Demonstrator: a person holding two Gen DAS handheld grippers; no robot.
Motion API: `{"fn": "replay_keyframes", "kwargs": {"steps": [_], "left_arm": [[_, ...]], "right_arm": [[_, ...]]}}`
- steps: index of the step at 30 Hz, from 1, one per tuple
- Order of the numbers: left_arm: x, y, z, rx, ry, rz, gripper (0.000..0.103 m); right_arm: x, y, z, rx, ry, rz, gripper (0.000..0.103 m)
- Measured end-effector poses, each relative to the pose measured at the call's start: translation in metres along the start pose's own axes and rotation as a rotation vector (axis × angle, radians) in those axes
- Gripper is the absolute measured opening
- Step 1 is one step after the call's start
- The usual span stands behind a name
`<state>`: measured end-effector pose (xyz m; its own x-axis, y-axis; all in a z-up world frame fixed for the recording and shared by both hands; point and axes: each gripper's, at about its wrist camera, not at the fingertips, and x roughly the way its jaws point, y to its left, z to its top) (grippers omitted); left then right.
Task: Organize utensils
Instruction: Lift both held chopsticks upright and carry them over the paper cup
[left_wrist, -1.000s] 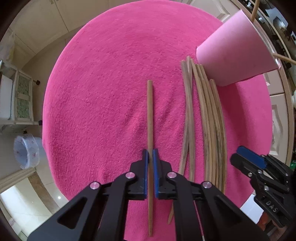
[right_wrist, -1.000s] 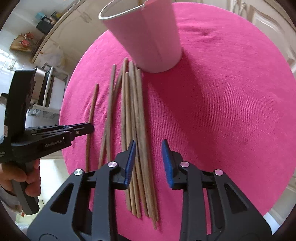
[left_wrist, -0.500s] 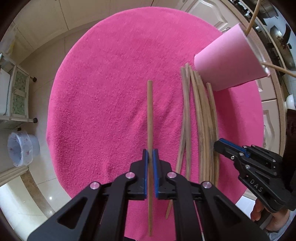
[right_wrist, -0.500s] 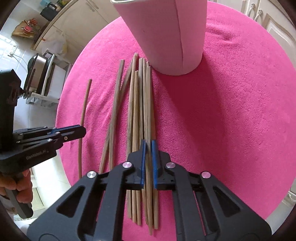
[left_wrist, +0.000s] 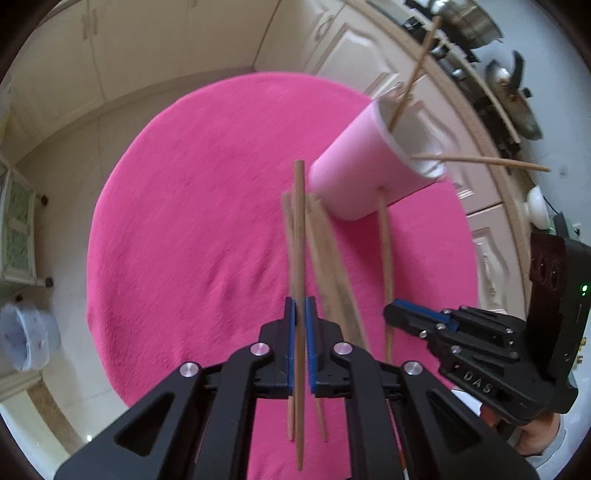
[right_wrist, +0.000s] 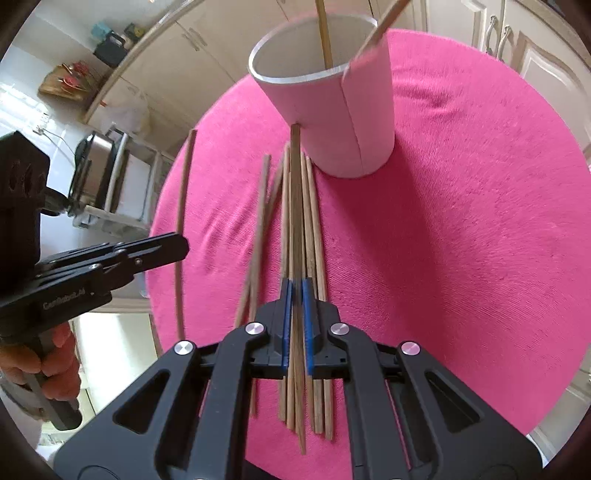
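A: Quick one. What have I got in each claw?

B: Left gripper (left_wrist: 300, 325) is clamped on one chopstick (left_wrist: 299, 236), lifted off the pink cloth (left_wrist: 192, 221). Right gripper (right_wrist: 295, 317) is pinched on another chopstick (right_wrist: 295, 206), also up off the cloth, I judge.

A: Landmark is the pink cup (right_wrist: 328, 99). Where do my sticks sit from it?

B: Both short of it, on the near side. The right stick's far tip sits just below the cup's rim in the right wrist view, nearly touching the wall; I can't tell if it does. The left stick's tip is just beside the cup's base side in the left wrist view, a bit to the left of it.

A: Long axis?

B: Each stick runs straight out along its claw's fingers, pointing toward the cup. So both tips have to rise above the rim and tilt down into the mouth.

A: Which hand is nearer?

B: Right, by my read. Cup is dead ahead of it, mouth showing.

A: Rest of the sticks?

B: Loose bundle (right_wrist: 314, 229) lies on the cloth, ends near the cup's foot. Two sticks (right_wrist: 325, 33) already stand inside the cup, leaning.
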<state>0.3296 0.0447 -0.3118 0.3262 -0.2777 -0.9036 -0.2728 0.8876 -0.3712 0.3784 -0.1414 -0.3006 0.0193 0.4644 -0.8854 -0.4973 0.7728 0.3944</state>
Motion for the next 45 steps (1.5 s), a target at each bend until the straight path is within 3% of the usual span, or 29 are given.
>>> {"fn": "replay_keyframes", "kwargs": {"steps": [20,31,45], "left_arm": [[-0.04,-0.066,0.016,0.19,-0.16,-0.089,0.005],[-0.074,-0.104,0.064,0.299,-0.353,-0.128,0.005],[-0.111,-0.137,0.131,0.348,-0.571,-0.143,0.005]], "right_arm": [[-0.069,0.014,0.006,0.017,-0.193,0.07,0.006],[-0.122,0.016,0.035,0.009,-0.334,0.055,0.006],[-0.193,0.022,0.086,-0.016,-0.478,-0.021,0.006]]}}
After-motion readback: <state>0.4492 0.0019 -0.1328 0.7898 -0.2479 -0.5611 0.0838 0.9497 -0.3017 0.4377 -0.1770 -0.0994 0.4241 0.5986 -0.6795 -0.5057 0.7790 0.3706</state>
